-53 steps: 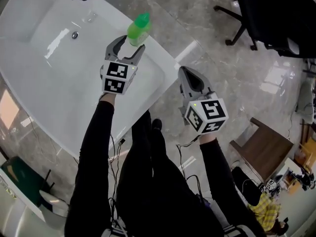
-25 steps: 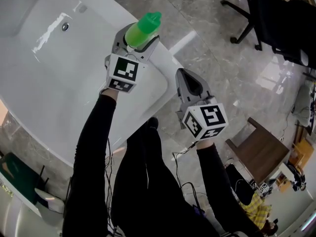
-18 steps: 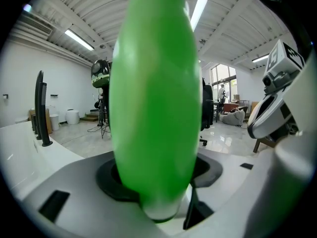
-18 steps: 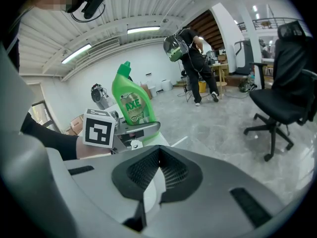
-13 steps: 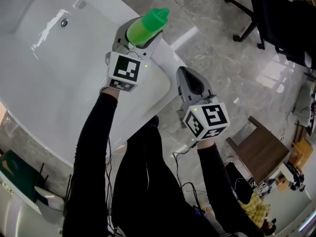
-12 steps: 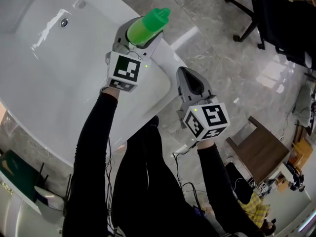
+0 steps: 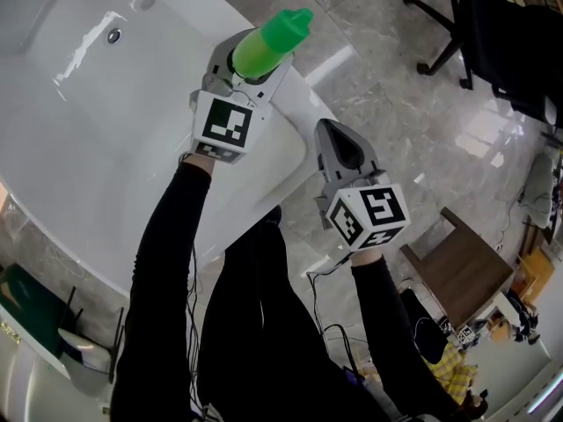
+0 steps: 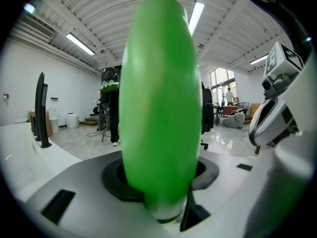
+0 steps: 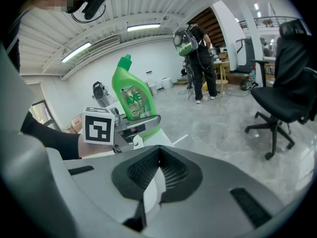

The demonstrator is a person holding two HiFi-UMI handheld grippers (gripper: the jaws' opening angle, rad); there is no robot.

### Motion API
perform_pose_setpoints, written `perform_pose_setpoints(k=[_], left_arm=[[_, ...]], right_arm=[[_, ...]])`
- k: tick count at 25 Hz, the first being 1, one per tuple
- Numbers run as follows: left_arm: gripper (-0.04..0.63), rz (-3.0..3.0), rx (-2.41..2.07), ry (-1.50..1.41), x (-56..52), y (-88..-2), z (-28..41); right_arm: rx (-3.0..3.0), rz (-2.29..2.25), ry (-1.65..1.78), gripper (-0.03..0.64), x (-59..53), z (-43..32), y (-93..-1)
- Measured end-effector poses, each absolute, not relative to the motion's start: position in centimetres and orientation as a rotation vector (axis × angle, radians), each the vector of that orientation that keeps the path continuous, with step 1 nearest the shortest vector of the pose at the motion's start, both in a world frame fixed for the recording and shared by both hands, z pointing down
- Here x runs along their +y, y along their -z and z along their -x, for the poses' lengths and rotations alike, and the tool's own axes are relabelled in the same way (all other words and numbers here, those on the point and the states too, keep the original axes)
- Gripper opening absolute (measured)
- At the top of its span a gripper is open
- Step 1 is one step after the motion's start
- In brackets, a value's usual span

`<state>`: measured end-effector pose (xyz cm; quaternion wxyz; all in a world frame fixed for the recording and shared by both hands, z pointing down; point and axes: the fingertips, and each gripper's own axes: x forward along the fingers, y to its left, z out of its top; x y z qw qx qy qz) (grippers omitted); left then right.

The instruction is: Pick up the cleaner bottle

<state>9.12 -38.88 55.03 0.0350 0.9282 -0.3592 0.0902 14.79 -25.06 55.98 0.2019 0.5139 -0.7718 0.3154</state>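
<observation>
From right gripper view — labelled bottle [image 9: 131,95]

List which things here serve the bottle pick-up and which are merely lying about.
In the job:
green plastic cleaner bottle
left gripper, its jaws closing on the bottle

Lying about:
white ceramic sink
right gripper, idle, jaws together
black swivel office chair
brown wooden table

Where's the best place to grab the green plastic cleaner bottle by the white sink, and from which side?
Grip the green plastic cleaner bottle across its broad lower body, coming in level from the side. It stands upright and tapers to a thin bent neck, so the body gives the pads most surface. The left gripper is there now, jaws closing round it.
</observation>
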Motion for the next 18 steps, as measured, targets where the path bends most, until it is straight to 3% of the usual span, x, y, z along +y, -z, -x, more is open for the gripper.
perform_pose_setpoints(k=[18], left_arm=[[0.198, -2.837, -1.187, -0.193, -38.7, -51.5, -7.5]], right_arm=[[-2.18, -1.436, -0.83, 0.002, -25.6, -14.7, -53.9]])
